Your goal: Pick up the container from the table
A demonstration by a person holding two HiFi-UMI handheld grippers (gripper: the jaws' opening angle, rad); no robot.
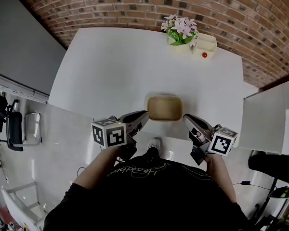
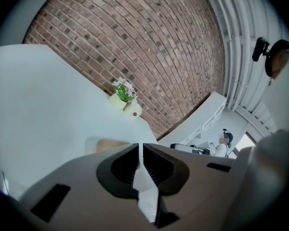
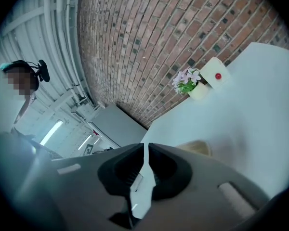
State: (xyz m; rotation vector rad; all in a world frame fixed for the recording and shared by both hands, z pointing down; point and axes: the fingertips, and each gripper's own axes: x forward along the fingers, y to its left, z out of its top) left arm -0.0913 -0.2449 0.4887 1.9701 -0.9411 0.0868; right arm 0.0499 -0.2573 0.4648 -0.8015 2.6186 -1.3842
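The tan, rounded-rectangular container (image 1: 164,108) sits open-topped near the front edge of the white table (image 1: 106,66). My left gripper (image 1: 143,115) is just off its left side and my right gripper (image 1: 187,118) just off its right side, neither touching it. In the left gripper view the jaws (image 2: 140,146) are shut with nothing between them, and the container (image 2: 106,145) peeks out to their left. In the right gripper view the jaws (image 3: 146,146) stand a narrow slit apart, empty, with the container (image 3: 197,147) to their right.
At the table's far edge stand a pot of pink flowers (image 1: 180,30) and a cream box with a red button (image 1: 205,44). A brick wall runs behind. A white cabinet (image 1: 267,119) stands at the right and a chair (image 1: 14,126) at the left.
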